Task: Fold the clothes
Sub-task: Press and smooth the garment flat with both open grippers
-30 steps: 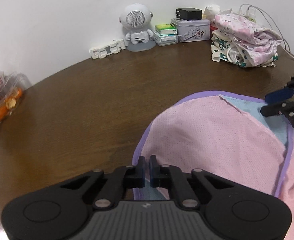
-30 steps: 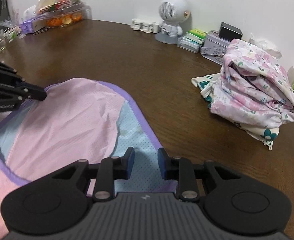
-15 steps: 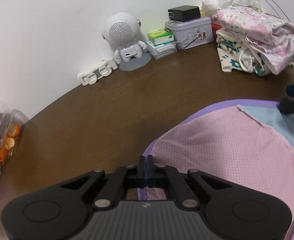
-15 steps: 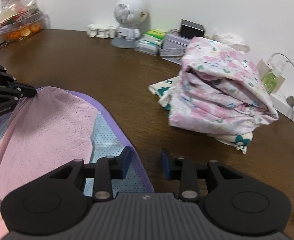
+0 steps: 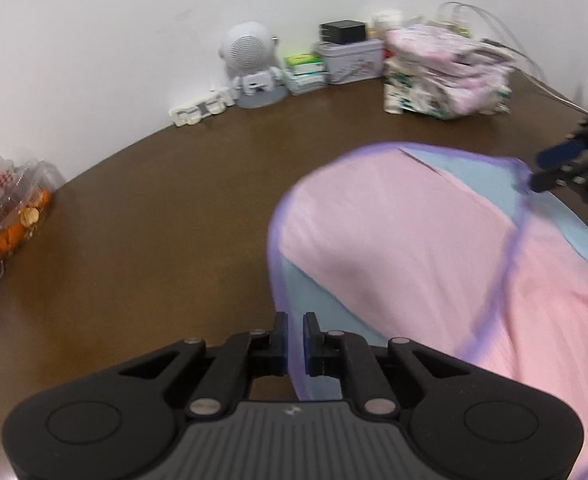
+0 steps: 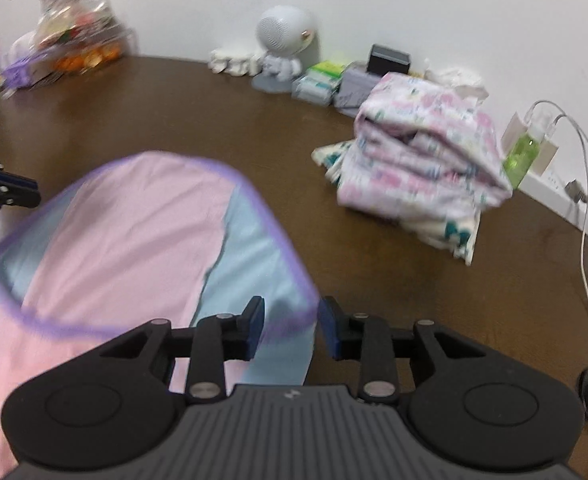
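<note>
The brown desk (image 5: 142,240) fills most of both views. On it, a pink and blue garment (image 5: 413,248) with purple trim covers the lower right of the left wrist frame. A folded floral pile (image 6: 421,152) sits right of centre in the right wrist frame. The left gripper (image 5: 294,336) has its jaws nearly together around the purple hem; the right gripper (image 6: 290,324) has its jaws apart, straddling the edge.

Dark brown wooden surface (image 5: 166,216), rounded along the far edge. Behind it, plain white wall (image 5: 134,32). Soft, even light.
</note>
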Available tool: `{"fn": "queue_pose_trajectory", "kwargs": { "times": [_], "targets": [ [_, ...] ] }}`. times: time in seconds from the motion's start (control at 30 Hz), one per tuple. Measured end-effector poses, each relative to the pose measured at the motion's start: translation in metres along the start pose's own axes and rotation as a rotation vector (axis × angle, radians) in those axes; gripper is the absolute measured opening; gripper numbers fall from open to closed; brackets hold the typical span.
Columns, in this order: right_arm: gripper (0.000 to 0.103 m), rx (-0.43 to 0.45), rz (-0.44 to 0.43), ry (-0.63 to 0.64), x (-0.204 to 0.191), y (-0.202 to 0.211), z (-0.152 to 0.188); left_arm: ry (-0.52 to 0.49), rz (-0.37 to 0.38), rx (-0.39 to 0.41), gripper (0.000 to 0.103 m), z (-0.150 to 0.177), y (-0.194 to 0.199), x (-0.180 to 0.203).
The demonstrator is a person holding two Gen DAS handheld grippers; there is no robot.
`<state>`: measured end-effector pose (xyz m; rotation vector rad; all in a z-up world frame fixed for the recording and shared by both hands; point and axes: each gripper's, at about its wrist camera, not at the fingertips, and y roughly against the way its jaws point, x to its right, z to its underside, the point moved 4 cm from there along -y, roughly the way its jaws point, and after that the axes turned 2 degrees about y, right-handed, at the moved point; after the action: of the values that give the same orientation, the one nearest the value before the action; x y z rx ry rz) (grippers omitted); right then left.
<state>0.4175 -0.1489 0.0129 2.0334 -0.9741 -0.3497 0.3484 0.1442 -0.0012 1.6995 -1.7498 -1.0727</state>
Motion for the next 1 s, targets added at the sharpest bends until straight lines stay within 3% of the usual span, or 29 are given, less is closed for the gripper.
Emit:
{"fn": "queue_pose_trajectory", "kwargs": {
  "times": [0.47,1.0],
  "targets": [
    [0.031,0.000,-0.033,0.013,-0.011,0.014,0.038,-0.029,0.015,-0.035,0.004,0.047,0.020,0.051],
    [0.031,0.019,0.026,0.018,-0.007,0.007,0.031,-0.125,-0.198,-0.017,0.000,0.025,-0.017,0.036]
  ]
}}
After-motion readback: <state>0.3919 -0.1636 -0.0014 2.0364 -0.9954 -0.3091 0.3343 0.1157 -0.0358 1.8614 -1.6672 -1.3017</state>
